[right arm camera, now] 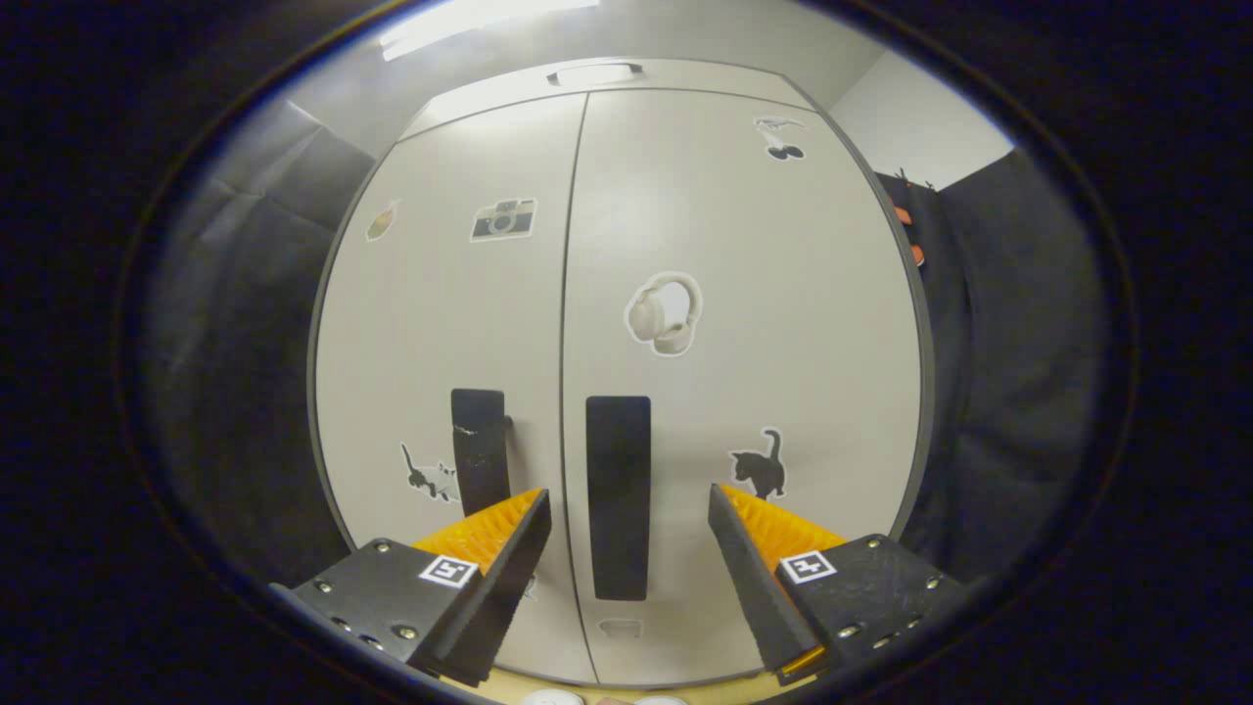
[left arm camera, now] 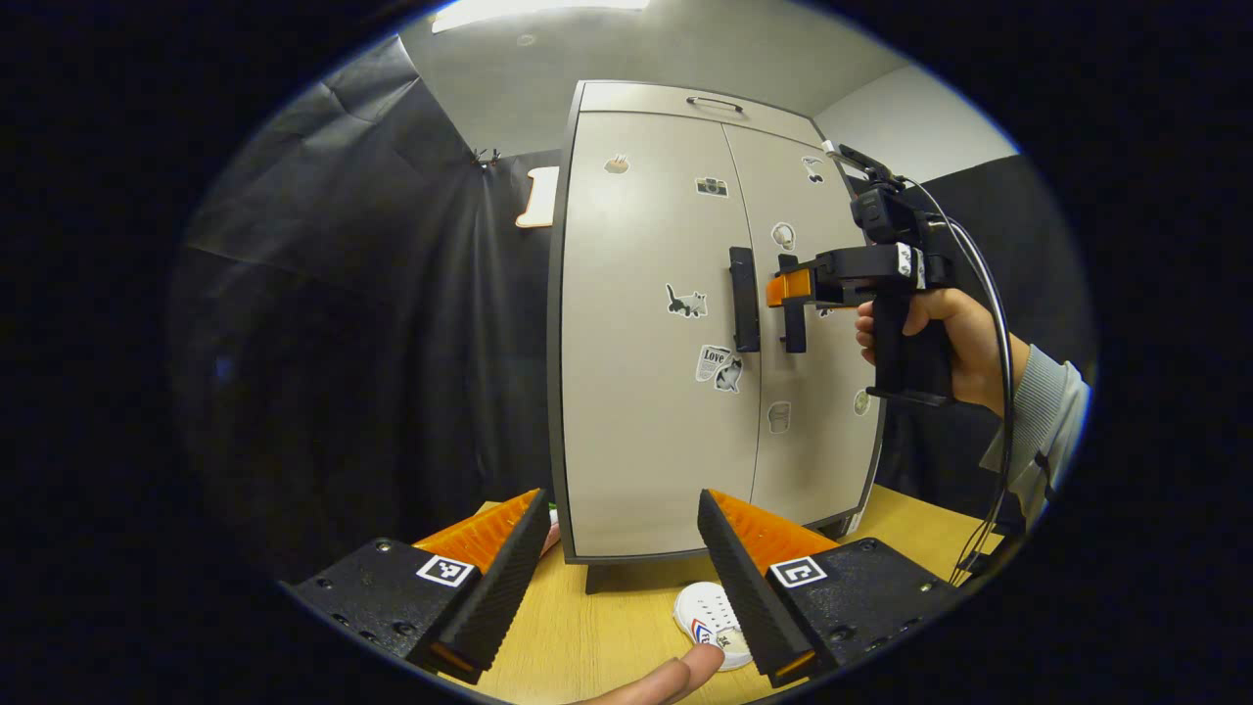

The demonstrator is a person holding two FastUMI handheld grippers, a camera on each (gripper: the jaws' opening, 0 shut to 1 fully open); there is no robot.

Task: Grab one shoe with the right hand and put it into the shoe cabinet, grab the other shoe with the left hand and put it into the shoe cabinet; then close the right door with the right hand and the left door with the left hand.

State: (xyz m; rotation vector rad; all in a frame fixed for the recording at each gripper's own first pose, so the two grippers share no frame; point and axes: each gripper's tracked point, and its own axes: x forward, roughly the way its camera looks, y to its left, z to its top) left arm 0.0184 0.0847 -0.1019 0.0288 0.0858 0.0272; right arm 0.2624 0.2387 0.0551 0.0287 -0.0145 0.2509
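Spread right gripper fingers straddle the upright right handle at lower centre, cabinet doors shut; left gripper gapes, empty.

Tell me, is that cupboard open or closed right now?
Closed. Both doors of the cabinet sit flush, with just a thin seam between them, and the two black handles stand side by side. The right tool is at them.

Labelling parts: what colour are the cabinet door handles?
Black, both handles, on pale beige doors; clearest in the right gripper view.
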